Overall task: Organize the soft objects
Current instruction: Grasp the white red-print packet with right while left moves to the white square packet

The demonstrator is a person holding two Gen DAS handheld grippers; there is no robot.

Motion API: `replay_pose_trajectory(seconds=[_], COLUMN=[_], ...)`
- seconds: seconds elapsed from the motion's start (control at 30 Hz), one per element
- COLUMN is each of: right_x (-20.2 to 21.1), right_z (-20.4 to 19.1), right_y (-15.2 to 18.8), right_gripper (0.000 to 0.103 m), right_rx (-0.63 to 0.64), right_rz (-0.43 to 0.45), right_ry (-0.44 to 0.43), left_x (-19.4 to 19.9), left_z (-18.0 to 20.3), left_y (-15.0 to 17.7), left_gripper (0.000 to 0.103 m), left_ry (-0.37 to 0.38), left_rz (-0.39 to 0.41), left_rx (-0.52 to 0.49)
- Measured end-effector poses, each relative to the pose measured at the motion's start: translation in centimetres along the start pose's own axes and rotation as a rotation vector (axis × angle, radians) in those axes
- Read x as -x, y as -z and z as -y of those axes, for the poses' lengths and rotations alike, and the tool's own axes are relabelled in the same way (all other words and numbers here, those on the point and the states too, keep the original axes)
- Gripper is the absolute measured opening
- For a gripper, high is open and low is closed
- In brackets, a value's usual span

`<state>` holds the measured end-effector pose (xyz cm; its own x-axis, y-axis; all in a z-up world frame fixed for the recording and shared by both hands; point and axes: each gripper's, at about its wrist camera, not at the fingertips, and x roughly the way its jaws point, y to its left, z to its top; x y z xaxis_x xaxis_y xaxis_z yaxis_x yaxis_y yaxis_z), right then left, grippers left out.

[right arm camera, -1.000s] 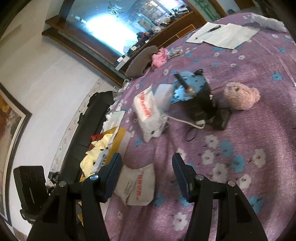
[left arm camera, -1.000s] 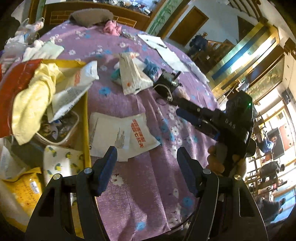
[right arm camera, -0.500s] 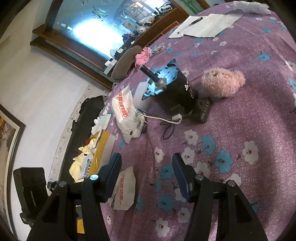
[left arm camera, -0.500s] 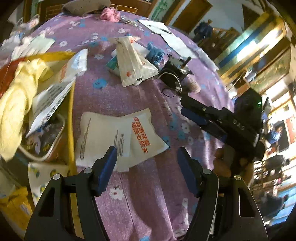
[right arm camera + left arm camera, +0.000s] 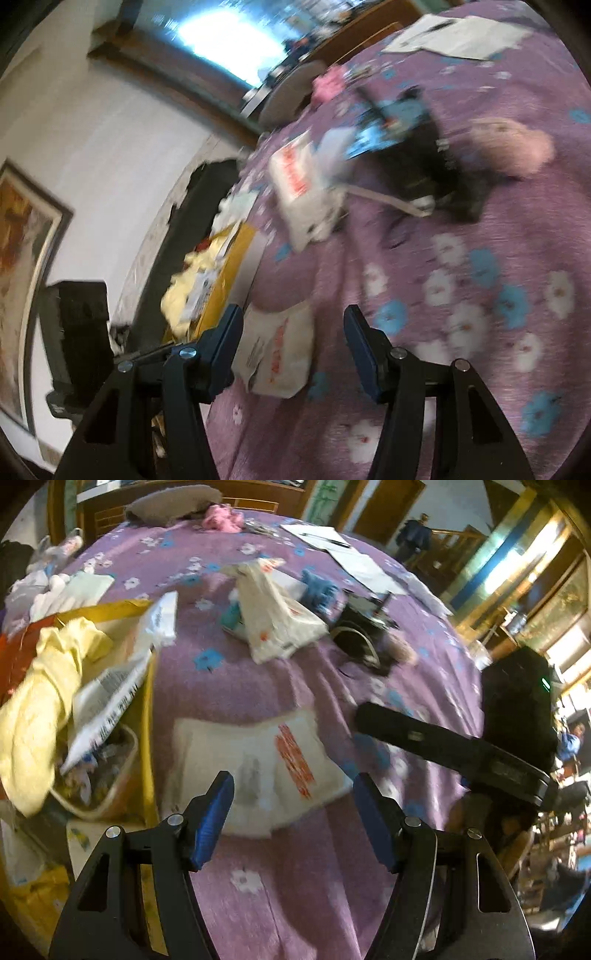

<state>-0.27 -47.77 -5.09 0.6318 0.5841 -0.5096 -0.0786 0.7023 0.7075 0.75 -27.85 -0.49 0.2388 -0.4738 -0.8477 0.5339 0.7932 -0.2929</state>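
Both the left gripper (image 5: 291, 805) and right gripper (image 5: 291, 343) stand released, holding nothing. The white pouch (image 5: 258, 764) lies loose at frame centre on the purple-clothed bench (image 5: 295, 886); yellow box (image 5: 147, 709) at left partly filled. Sorting appears unfinished.

Motion blur, fisheye warp, window glare.

A flat white soft packet (image 5: 258, 764) with red print lies crumpled on the purple flowered cloth (image 5: 295, 886).
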Motion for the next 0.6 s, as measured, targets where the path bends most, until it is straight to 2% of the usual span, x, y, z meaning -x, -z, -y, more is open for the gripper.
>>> replay_pose_trajectory(seconds=[0.1, 0.2, 0.43, 0.5, 0.57, 0.6], right_x=[-1.4, -2.9, -4.4, -4.4, -4.4, -4.4], right_z=[-0.6, -0.4, -1.3, -1.4, -1.1, -1.0], right_y=[-0.1, -1.0, -1.5, -1.4, -1.4, -1.3], right_gripper=[0.056, 0.055, 0.054, 0.043, 0.027, 0.024], right_rx=[0.003, -0.037, -0.03, -0.02, -0.03, -0.028], right_rz=[-0.066, -0.126, -0.171, -0.168, -0.162, -0.162], right_ry=[0.008, 0.034, 0.103, 0.144, 0.164, 0.171], left_x=[-0.5, -0.9, -1.1, -1.2, -1.1, -1.1], left_z=[0.7, 1.1, 0.9, 0.8, 0.8, 0.9], left_y=[1.1, 1.3, 0.9, 0.9, 1.0, 1.0], left_gripper=[0.068, 0.068, 0.068, 0.068, 0.068, 0.068], left_ry=[-0.012, -0.058, -0.015, -0.009, -0.011, -0.016], left_rz=[-0.028, -0.013, -0.026, -0.027, -0.028, -0.03], left_rx=[-0.022, -0.043, -0.051, -0.051, -0.054, -0.058])
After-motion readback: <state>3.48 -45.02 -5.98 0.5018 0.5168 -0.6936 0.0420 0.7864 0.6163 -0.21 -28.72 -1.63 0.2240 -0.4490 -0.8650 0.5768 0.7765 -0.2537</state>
